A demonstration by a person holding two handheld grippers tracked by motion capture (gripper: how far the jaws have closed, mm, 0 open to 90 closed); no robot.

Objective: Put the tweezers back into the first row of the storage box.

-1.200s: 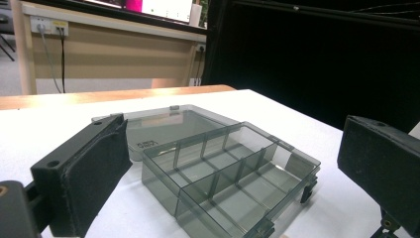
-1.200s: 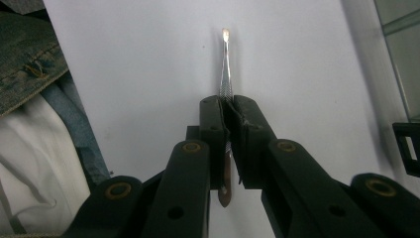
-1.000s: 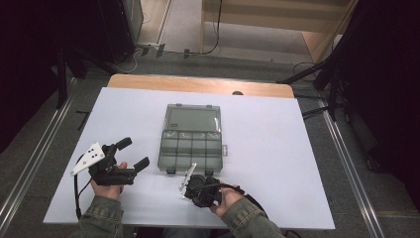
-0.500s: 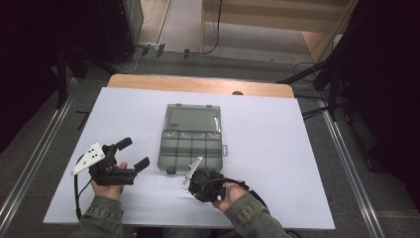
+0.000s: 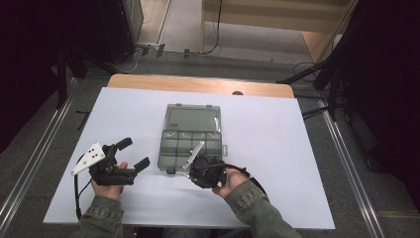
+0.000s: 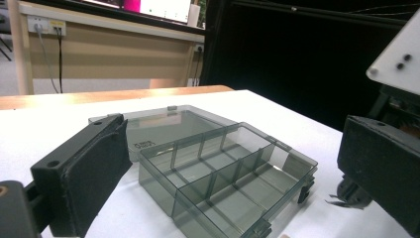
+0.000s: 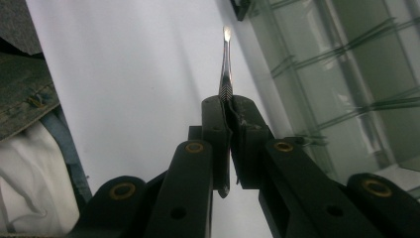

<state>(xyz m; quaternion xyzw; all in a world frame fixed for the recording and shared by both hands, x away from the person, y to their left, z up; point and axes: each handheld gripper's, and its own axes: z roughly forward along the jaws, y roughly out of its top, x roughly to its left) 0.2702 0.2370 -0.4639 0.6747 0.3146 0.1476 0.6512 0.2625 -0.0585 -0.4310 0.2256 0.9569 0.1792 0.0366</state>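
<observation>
Right gripper [image 7: 229,106] jaws tight on metal tweezers [image 7: 226,64]; left gripper [image 5: 132,153] wide, empty; lid writing unreadable.

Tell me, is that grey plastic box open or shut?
Open. The box has its lid laid flat behind it, and its bare compartments look empty.
</observation>
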